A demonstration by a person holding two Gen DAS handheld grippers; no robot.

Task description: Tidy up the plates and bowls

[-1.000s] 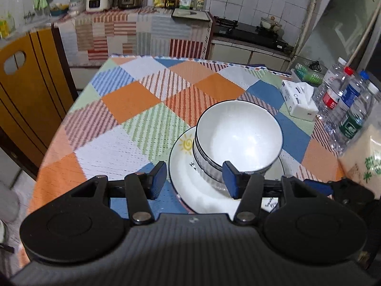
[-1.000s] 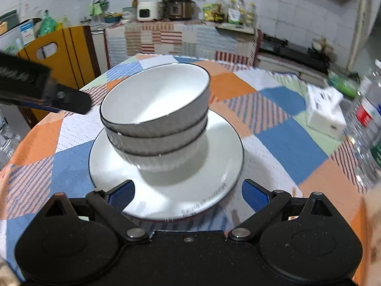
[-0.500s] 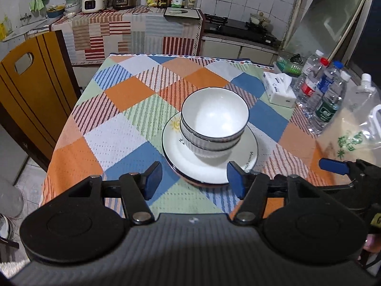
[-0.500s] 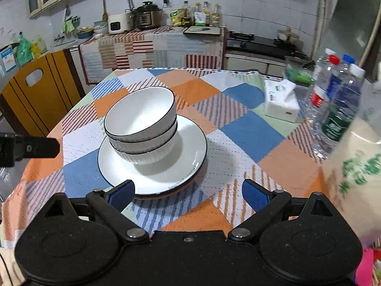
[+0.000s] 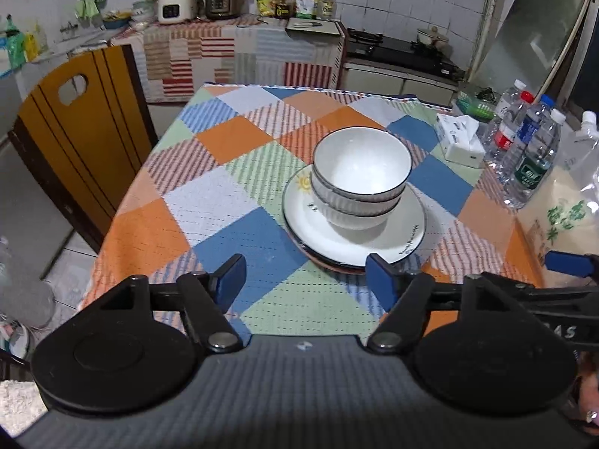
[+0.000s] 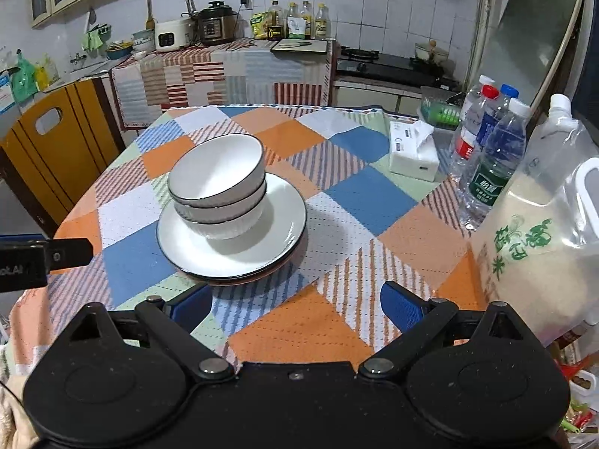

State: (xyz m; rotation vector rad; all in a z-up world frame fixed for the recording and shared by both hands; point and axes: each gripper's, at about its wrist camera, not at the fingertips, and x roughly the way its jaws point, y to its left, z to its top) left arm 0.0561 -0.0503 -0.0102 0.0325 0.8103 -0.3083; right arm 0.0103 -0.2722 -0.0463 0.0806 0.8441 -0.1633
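Left hand-held gripper [image 5: 305,280]: mine, spread, empty, bottom of frame. Right hand-held gripper [image 6: 295,307]: spread, empty. Bowls [image 6: 219,196]: nested on plates [image 6: 258,254], frame centre, on table [image 6: 299,329]. Step: stacking looks complete. Next: probably nothing beyond clearing away.

A table [image 5: 239,202] stood covered with a checked cloth [image 6: 359,202] of orange, blue, green and white squares. Near its middle a stack of plates [image 5: 408,239] lay on the cloth, and two nested white bowls [image 5: 361,172] sat on the top plate. Toward the right edge were a white tissue box [image 6: 411,153], a cluster of water bottles [image 6: 494,164] just beside it, and a large clear jug of rice [image 6: 539,247] nearer the front.
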